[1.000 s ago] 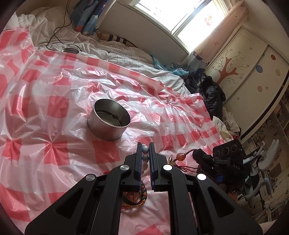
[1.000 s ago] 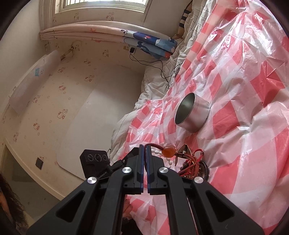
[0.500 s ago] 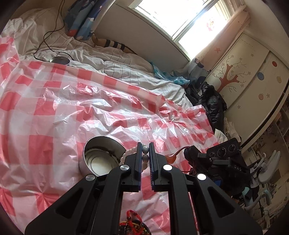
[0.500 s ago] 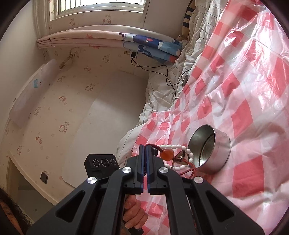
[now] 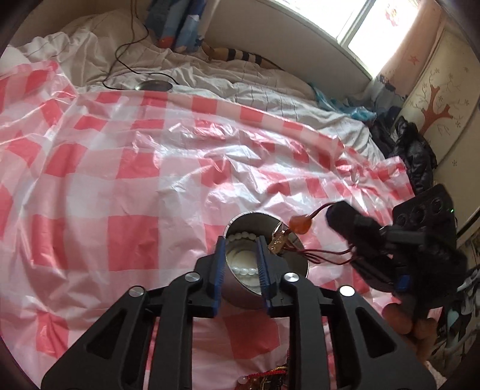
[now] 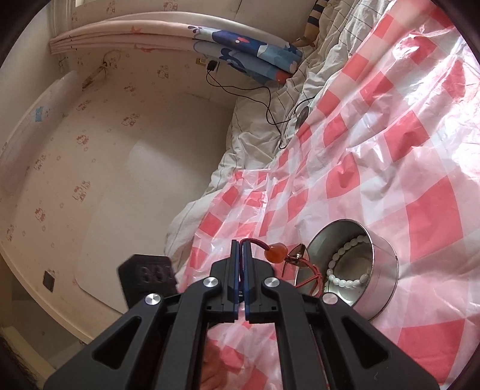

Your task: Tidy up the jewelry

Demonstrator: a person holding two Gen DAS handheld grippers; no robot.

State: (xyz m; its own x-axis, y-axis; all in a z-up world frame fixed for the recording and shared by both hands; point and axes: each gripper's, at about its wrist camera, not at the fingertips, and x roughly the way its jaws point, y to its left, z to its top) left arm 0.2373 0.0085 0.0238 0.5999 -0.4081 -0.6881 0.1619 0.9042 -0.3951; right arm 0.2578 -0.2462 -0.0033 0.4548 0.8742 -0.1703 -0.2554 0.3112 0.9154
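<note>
Bead bracelet point(image 5: 244, 271) in tin point(image 5: 295, 264) | left tongs point(image 5: 240, 243) just opened, empty | right tongs point(image 6: 241, 249) clamp red cord point(image 6: 255, 241)

Daylit bedroom, fisheye views with glare and some motion blur

Light pours in from the window point(image 5: 387, 24) at the upper right of the left wrist view, blown out to plain white, and throws shiny glare across the wrinkled pink-checked plastic sheet point(image 5: 180, 156) in both views. The right wrist view is dimmer and warmer, its wallpapered wall point(image 6: 90, 144) evenly lit with soft shadows. Both pictures bend hard toward the rim, ending in dark rounded corners. In the left wrist view the right gripper point(image 5: 339, 214) is smeared by motion blur; the steel tin point(image 6: 381, 270) looks fairly sharp, with a reflective inner wall.
</note>
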